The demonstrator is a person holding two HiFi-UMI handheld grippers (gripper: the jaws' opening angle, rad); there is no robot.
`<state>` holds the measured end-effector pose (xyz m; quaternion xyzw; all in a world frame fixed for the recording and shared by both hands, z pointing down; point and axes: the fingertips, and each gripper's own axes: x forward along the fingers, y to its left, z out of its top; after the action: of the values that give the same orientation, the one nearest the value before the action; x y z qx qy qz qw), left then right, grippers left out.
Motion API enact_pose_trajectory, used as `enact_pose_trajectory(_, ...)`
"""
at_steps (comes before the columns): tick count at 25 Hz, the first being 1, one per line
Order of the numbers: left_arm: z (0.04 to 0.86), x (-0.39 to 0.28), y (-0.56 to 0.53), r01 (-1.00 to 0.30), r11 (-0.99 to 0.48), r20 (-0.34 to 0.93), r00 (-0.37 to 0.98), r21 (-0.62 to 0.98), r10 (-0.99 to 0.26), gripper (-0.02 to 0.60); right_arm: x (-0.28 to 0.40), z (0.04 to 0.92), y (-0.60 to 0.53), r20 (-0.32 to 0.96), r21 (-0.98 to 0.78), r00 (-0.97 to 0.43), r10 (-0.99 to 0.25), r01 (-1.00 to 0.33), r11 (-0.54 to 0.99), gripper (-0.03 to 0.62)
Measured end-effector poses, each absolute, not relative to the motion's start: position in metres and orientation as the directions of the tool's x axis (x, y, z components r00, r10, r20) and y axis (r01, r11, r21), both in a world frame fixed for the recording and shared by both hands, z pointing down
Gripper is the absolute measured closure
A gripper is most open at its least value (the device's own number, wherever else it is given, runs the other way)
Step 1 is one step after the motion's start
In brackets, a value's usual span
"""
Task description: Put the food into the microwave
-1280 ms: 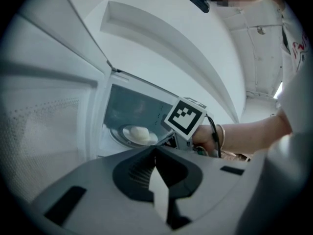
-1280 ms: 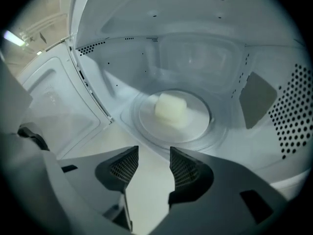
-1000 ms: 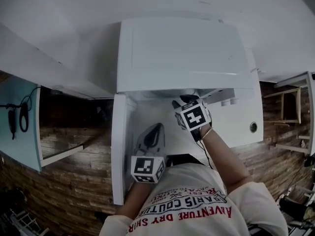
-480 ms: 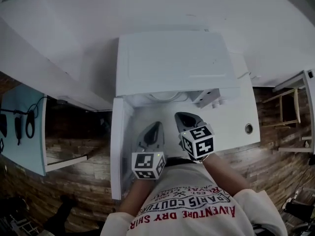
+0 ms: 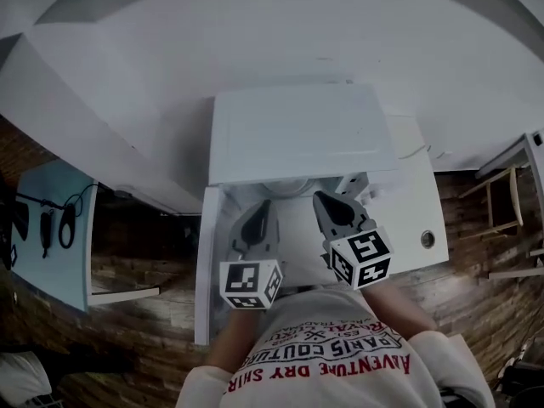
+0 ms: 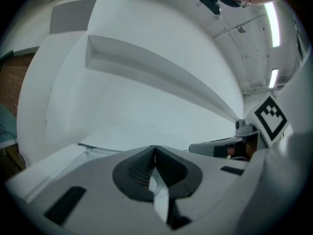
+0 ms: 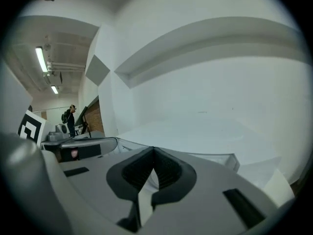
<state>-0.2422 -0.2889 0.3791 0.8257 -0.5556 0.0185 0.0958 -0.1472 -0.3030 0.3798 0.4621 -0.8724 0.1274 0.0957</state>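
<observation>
At the open front of the white microwave (image 5: 302,134), seen from the head view, 2 grippers hung side by side, close together but not touching. The left gripper (image 6: 155,150) had its jaws pressed fully together with nothing between them. The right gripper (image 7: 153,152) was likewise closed tip to tip and empty.

The microwave door (image 5: 206,262) stood swung out at 9 o'clock from the left gripper, its edge just beside that gripper and fencing that side. At 3 o'clock from the right gripper the front corner of the microwave lay near, with bare white counter (image 5: 412,219) beyond it. At 12 o'clock from both grippers the cavity mouth stood open, and a curved pale rim (image 5: 285,188) showed just inside it. Whether that rim belonged to the dish of food could not be told, and no view showed the food clearly. At 6 o'clock the person's shirt (image 5: 327,355) closed off the room behind the marker cubes.

The counter carried the microwave against a plain white wall (image 5: 280,32). A blue panel (image 5: 55,228) with dark cords hanging on it stood at 9 o'clock, well apart. Brick-patterned surface (image 5: 144,296) showed below the counter's edge on both sides. In the right gripper view, ceiling strip lights (image 7: 41,58) and a distant person (image 7: 72,117) showed at 9 o'clock.
</observation>
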Motion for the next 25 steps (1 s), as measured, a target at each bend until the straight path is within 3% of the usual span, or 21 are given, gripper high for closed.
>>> enact_pose_trajectory(6, 0.335, -0.238, -0.293, -0.925, -0.379, 0.050, 0.380, 0.035, -0.924, 0.575, -0.138, 0.341, -0.301, 0.149, -0.115, -0.560, -0.815, -0.828, 0.548, 0.583)
enact_pose_trajectory(25, 0.331, -0.217, -0.299, -0.915, -0.403, 0.053, 0.404, 0.037, -0.913, 0.575, -0.130, 0.335, -0.301, 0.137, -0.152, -0.585, -0.800, -0.810, 0.566, 0.583)
